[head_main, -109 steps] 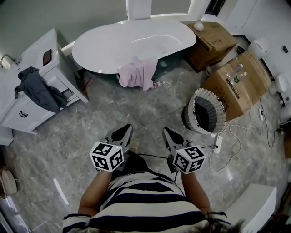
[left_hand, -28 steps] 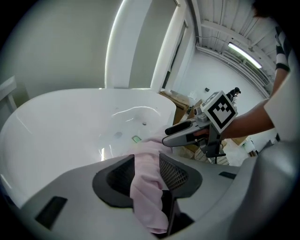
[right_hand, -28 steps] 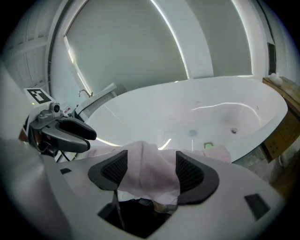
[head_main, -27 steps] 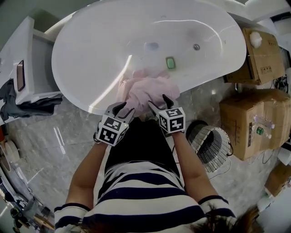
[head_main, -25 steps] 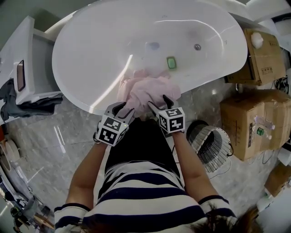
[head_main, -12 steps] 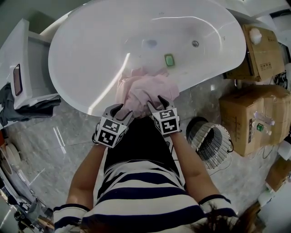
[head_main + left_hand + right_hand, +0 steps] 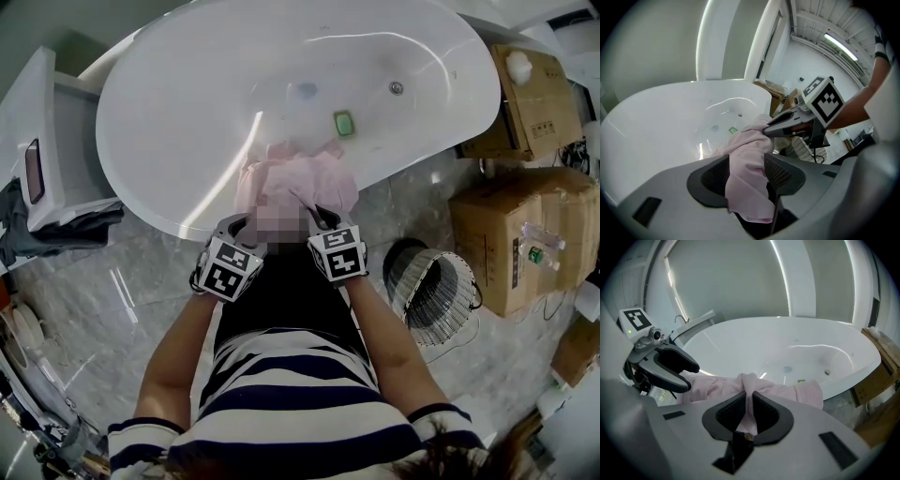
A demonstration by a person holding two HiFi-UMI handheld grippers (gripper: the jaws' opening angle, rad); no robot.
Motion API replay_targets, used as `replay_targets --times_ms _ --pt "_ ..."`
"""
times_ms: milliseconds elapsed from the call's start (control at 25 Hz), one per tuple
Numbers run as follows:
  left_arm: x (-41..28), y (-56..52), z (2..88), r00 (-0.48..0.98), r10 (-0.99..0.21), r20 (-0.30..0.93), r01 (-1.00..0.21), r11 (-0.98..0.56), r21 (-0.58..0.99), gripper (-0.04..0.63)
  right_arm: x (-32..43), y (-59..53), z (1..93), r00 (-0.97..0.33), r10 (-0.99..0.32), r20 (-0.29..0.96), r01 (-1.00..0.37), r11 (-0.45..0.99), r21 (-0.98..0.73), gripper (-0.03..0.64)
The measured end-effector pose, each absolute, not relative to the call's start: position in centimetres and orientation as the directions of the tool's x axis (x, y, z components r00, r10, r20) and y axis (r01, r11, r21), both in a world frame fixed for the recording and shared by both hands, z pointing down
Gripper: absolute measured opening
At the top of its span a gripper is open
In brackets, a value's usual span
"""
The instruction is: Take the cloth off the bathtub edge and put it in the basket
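A pink cloth (image 7: 300,178) hangs over the near rim of the white bathtub (image 7: 150,202). My right gripper (image 7: 314,211) is at the cloth's right part. In the right gripper view its jaws (image 7: 749,411) are closing and pinch a raised fold of the cloth (image 7: 722,387). My left gripper (image 7: 241,223) is at the cloth's left part. Its jaws (image 7: 746,171) stand wide and are opening, with a loose hang of cloth (image 7: 745,154) between them. The wire basket (image 7: 436,300) stands on the floor to the right.
Cardboard boxes (image 7: 525,244) stand right of the basket, and another (image 7: 530,94) by the tub's end. A white cabinet (image 7: 56,122) with a phone (image 7: 33,159) is at the left. A green item (image 7: 344,123) lies in the tub.
Both grippers have pushed forward onto the cloth. The right jaws have closed on a fold of it. The left jaws have widened.
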State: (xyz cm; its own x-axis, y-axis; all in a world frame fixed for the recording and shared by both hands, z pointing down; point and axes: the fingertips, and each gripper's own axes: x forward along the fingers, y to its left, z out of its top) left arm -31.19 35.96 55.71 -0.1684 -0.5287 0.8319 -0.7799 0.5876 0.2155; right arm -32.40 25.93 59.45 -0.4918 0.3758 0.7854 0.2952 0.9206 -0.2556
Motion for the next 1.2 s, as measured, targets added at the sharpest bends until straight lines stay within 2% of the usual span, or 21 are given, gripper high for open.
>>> replay_targets --times_ms 240,560,880,1080,1120,1200 --pt "-30.1 34.4 57.4 -0.07 -0.488 0.87 -0.882 0.438 0.174 0.264 -31.4 25.8 57.6 -0.482 0.427 0.765 0.275 0.903 -0.331 0.057" --pt "-29.9 32.6 58.3 -0.019 -0.47 0.883 -0.941 0.307 0.144 0.265 -30.5 25.3 53.7 -0.516 0.473 0.714 0.218 0.879 -0.425 0.057" --pt "-30.7 30.1 57.9 -0.026 -0.518 0.855 -0.969 0.223 0.105 0.265 -29.3 24.7 48.7 -0.567 0.512 0.646 0.21 0.848 -0.487 0.057" --pt "-30.5 28.1 57.3 0.014 -0.569 0.822 -0.983 0.14 0.114 0.263 -28.5 24.4 46.7 -0.601 0.49 0.631 0.168 0.85 -0.5 0.057" --pt "-30.5 27.8 57.0 0.025 -0.583 0.812 -0.985 0.127 0.121 0.252 -28.4 24.2 46.3 -0.612 0.481 0.628 0.155 0.852 -0.501 0.057" --pt "-30.6 27.1 56.5 0.036 -0.611 0.791 -0.984 0.115 0.133 0.174 -28.2 23.8 45.7 -0.634 0.459 0.622 0.125 0.855 -0.504 0.057"
